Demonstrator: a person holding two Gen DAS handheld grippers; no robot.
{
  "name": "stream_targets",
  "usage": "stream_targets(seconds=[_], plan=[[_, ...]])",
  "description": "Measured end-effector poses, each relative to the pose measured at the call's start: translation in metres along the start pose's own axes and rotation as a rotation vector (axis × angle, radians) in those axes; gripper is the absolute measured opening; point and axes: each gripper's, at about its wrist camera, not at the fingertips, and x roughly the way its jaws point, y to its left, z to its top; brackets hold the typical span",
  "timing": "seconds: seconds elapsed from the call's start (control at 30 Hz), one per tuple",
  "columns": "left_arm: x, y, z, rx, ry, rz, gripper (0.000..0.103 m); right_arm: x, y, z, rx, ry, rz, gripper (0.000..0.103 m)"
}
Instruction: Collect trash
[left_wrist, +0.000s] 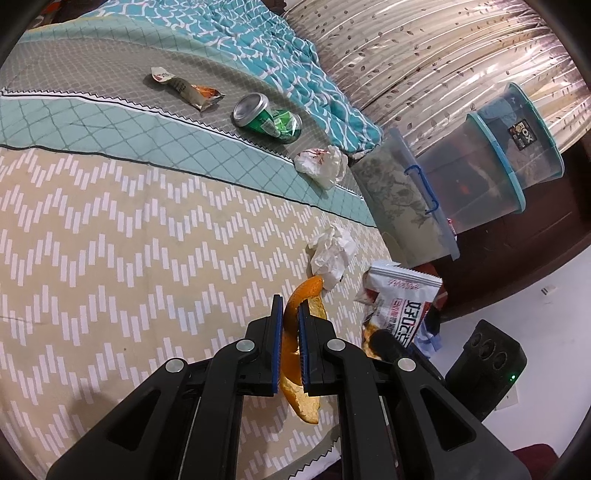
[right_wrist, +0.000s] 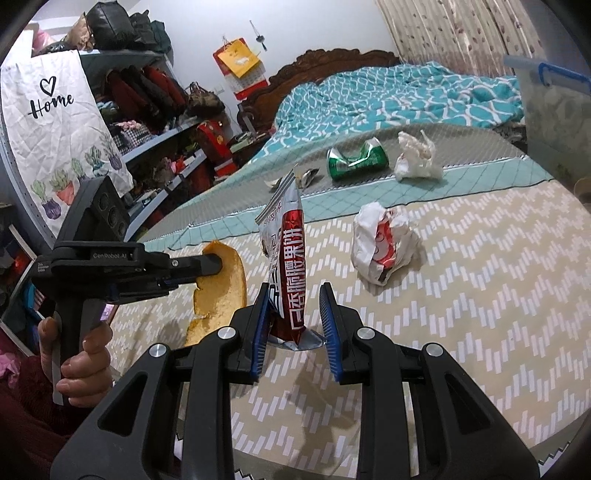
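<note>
My left gripper (left_wrist: 290, 308) is shut on a curled orange peel (left_wrist: 300, 400) and holds it above the patterned bedspread (left_wrist: 110, 240). From the right wrist view, the left gripper (right_wrist: 212, 264) comes in from the left with the peel (right_wrist: 225, 284) hanging from it. My right gripper (right_wrist: 294, 288) is shut on the lower end of a red, white and silver snack bag (right_wrist: 291, 258), which stands upright clear of the bed. That bag (left_wrist: 402, 295) also shows at the bed's edge in the left wrist view.
On the bed lie a crushed green can (right_wrist: 356, 158), a flattened wrapper (left_wrist: 188, 90) and two crumpled paper wads (right_wrist: 382, 245) (right_wrist: 415, 157). Clear lidded bins (left_wrist: 406, 195) stand beside the bed. Crowded shelves (right_wrist: 155, 122) line the left. A hand (right_wrist: 83, 365) grips the left handle.
</note>
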Motion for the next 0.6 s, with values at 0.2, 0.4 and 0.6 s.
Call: stream_targets(seconds=[0.2,0.4,0.6], plan=[[0.0036,-0.0003,0.0000,0.000,0.011,-0.003,0.007,-0.0032,-0.0006,0.0002,0.004,-0.011,-0.002,0.029],[0.0044,0.0004,0.0002,-0.001,0.015,-0.001,0.007,-0.0039,-0.0019,0.0007,0.010,-0.013,-0.003,0.029],[0.0072,0.0029,-0.0003,-0.006,0.025,-0.003,0.007,-0.0042,-0.0037,0.0015,0.018,-0.014,-0.007,0.029]])
